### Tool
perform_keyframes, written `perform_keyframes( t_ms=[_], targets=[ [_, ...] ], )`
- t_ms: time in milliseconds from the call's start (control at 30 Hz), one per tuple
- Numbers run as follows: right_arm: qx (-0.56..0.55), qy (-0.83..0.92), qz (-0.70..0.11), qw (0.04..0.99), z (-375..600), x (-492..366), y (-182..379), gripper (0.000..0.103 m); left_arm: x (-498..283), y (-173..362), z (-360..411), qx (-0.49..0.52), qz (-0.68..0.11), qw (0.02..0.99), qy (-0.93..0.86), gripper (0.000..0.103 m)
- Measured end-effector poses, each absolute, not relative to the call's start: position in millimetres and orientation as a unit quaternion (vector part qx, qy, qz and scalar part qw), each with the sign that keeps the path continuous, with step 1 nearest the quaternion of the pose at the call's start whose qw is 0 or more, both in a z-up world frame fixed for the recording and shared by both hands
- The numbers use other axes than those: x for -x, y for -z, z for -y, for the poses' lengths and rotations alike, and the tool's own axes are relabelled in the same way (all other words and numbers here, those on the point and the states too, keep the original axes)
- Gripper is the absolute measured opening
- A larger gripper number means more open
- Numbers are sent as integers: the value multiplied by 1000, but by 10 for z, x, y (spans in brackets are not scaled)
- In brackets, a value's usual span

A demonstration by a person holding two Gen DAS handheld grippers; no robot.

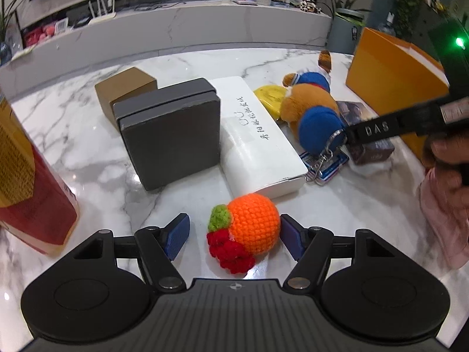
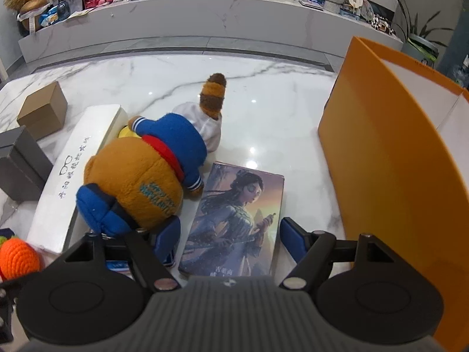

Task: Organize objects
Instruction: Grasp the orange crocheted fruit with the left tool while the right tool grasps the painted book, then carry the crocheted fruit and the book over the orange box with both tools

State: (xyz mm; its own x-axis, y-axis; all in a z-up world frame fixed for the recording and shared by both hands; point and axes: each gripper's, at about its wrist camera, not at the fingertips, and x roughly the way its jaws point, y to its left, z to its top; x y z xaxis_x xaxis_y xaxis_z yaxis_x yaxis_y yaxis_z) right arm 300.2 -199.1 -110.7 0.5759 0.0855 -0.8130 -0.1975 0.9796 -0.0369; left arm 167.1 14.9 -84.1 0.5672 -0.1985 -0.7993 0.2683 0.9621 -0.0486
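**Both grippers spread over a crowded marble table**

The left gripper (image 1: 233, 236) is spread wide around a crochet orange (image 1: 247, 224). The ball sits on the marble table (image 1: 88, 158) between the two blue pads (image 1: 177, 234); the pad at 3 o'clock is just beside it, the other stands a little apart. Green and red crochet pieces hang on its 9 o'clock side.

From this gripper, a grey box (image 1: 170, 135) stands at 11 o'clock, with a brown carton (image 1: 123, 91) behind it. A long white box (image 1: 258, 135) lies at 12 o'clock, touching the grey box. At 1 o'clock lies a plush toy (image 1: 310, 108), brown with blue parts, and a yellow disc (image 1: 269, 95) is partly under it. A red and gold can (image 1: 29, 176) stands at 9 o'clock. The orange box (image 1: 390, 79) is far at 2 o'clock.

The right gripper (image 2: 227, 242) is also spread, with nothing pinched. Between its pads lies a picture box (image 2: 234, 217) showing a painted figure, flat on the table. The plush toy (image 2: 140, 182) is at 11 o'clock, touching the left pad and resting against the white box (image 2: 76, 170). The orange box (image 2: 392, 158) stands open at 2 o'clock, apart from the picture box. The crochet orange (image 2: 19, 259) appears at 9 o'clock.
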Motion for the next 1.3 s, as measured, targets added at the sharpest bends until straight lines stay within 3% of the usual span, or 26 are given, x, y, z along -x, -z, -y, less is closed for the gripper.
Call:
perform_keyframes(
  t_ms=[67,200,333,1300],
  targets=[
    [53,-77,-453,886,2006,-3012,1117,76,-1658,851,-129,-50,-442,885,134,77],
    [51,-78,-452,887,2011,-3009,1121,75,-1640,841,-117,-60,-436,888,135,56],
    [51,-77,-448,889,2020,-2999,1110,63,-1641,838,-137,-55,-435,888,137,55],
    [76,-141,-460,874,1993,-2153,1067,62,-1147,626,-112,-81,-438,883,146,54]
  ],
)
